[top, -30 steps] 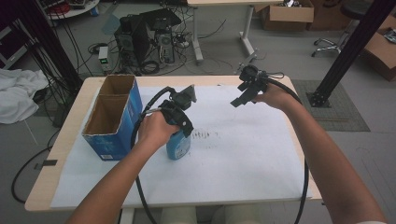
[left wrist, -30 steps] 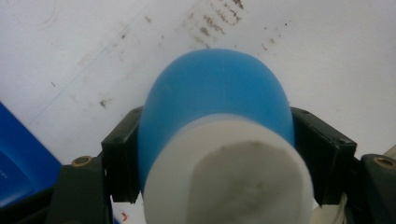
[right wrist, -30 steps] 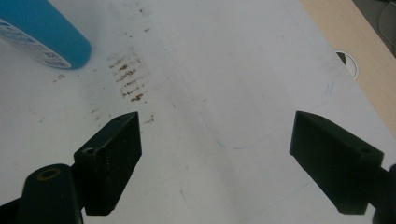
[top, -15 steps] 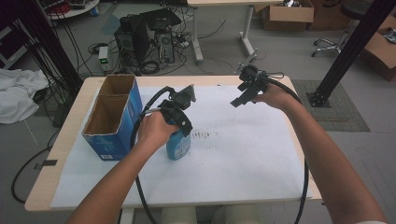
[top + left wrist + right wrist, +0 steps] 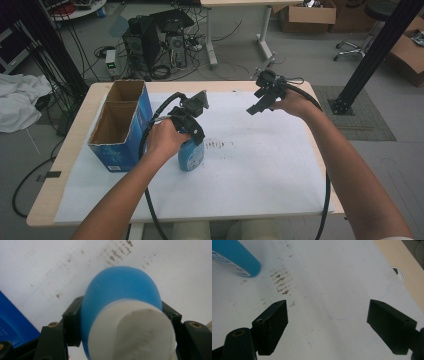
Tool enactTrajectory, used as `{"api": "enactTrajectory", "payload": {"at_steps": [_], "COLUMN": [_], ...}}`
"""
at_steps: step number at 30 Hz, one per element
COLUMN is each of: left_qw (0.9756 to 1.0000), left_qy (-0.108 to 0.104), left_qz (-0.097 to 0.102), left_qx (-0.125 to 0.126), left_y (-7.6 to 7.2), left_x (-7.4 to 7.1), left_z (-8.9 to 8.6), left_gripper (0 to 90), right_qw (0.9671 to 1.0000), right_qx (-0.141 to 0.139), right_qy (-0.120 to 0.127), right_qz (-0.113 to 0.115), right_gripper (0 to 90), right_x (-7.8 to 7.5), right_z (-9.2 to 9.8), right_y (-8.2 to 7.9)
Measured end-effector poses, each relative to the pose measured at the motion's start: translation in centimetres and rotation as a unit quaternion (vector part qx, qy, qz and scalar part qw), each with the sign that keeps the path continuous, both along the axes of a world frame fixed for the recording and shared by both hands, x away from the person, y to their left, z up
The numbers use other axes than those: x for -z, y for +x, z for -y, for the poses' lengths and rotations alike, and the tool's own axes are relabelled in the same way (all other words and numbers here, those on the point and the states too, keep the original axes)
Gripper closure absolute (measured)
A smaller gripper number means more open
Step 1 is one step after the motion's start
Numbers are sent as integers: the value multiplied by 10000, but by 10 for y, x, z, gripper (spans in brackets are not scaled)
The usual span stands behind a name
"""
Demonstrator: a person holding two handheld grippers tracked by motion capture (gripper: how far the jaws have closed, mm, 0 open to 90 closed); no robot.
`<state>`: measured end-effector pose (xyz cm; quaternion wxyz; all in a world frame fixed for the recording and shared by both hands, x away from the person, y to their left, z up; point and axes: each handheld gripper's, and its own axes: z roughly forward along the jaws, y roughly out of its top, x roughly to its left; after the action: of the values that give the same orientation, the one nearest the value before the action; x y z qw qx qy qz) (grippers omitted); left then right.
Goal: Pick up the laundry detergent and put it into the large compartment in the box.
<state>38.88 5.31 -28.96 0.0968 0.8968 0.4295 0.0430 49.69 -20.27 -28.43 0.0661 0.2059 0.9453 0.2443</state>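
The blue bottle (image 5: 191, 156) stood left of centre on the table (image 5: 300, 200), beside the box (image 5: 117, 127). The left gripper (image 5: 192, 134), just closing from above, clamped it. The right gripper (image 5: 257, 105) hovered far right, jaws wide, empty. Its view revealed brown smudges (image 5: 280, 283).

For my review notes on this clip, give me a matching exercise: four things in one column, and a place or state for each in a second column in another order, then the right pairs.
Things:
1. blue bottle
2. left gripper
3. right gripper
4. cardboard box

Places or states:
A. jaws wide apart, nothing between them, over the white sheet
B. stands open-topped at the table's left side
C. upright on the sheet, pinched near its white cap
D. jaws have just closed on both sides of the bottle

Pairs: 1-C, 2-D, 3-A, 4-B
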Motion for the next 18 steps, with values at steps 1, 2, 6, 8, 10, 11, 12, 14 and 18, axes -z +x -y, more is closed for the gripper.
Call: {"api": "enactTrajectory", "payload": {"at_steps": [1,2,6,8,10,11,12,14,18], "left_qw": [10000,10000,10000,10000,10000,10000,10000,9998,9994], "left_qy": [-4,-8,5,-1,9,-9,-42,-199,-322], "left_qz": [-1,2,-13,-16,-19,-31,-56,-92,-92], "left_qx": [-3,-6,10,23,56,47,35,-18,-13], "left_y": [0,0,0,0,-1,-1,-1,-1,-2], "left_x": [0,0,0,-1,-1,-1,-2,-5,-17], "left_z": [0,0,0,0,1,1,1,1,1], "left_gripper": [370,370,373,375,375,376,377,377,378], "right_qw": [10000,10000,10000,10000,10000,10000,10000,10000,10000], "right_qx": [-11,-8,-9,-14,-15,-15,-8,-14,-12], "right_qy": [-4,0,1,4,-2,-7,-7,-10,-7], "right_qz": [0,-1,-10,-5,-4,-4,-10,-7,-1], "right_gripper": [170,170,170,170,170,170,170,170,170], "right_x": [0,0,0,0,0,0,0,0,0], "right_z": [0,0,-1,-1,-1,-1,-1,-1,0], "right_y": [0,0,0,0,0,0,0,0,-1]}}
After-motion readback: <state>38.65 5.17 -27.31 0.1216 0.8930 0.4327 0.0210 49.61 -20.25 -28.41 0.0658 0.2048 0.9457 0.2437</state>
